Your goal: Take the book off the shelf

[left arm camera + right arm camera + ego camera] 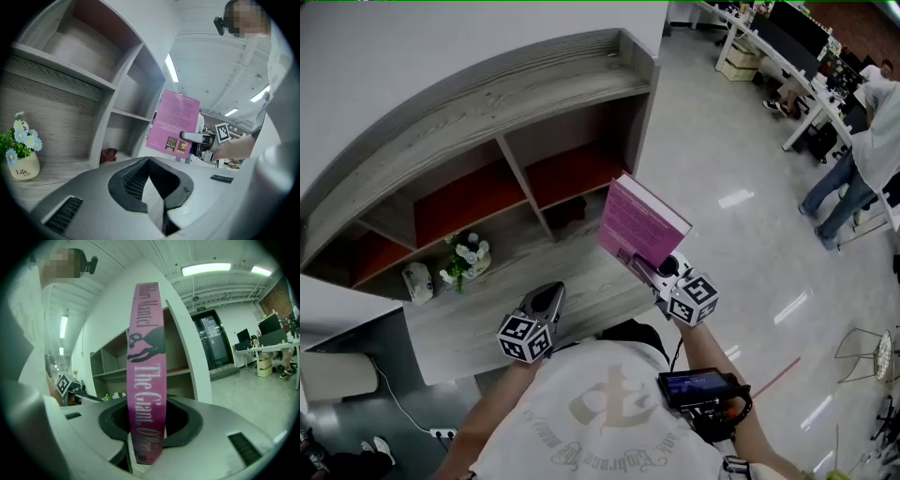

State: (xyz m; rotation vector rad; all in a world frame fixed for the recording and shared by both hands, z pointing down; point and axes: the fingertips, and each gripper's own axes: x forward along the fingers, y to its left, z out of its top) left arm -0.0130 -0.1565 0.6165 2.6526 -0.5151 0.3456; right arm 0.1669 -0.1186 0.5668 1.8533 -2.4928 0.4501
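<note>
The right gripper (651, 266) is clamped on the lower end of the pink book (639, 223), holding it upright in the air, clear of the shelf (487, 112), in front of its right compartments. The left gripper (547, 298) hovers over the shelf's ledge, jaws together, empty.

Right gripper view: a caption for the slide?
Right gripper grips the pink book, spine toward camera, clear of the shelf.

Bare countertop (581, 270) before the shelf (487, 103), flower pot (465, 262) at left, dark object (571, 212) in lower right compartment
</note>
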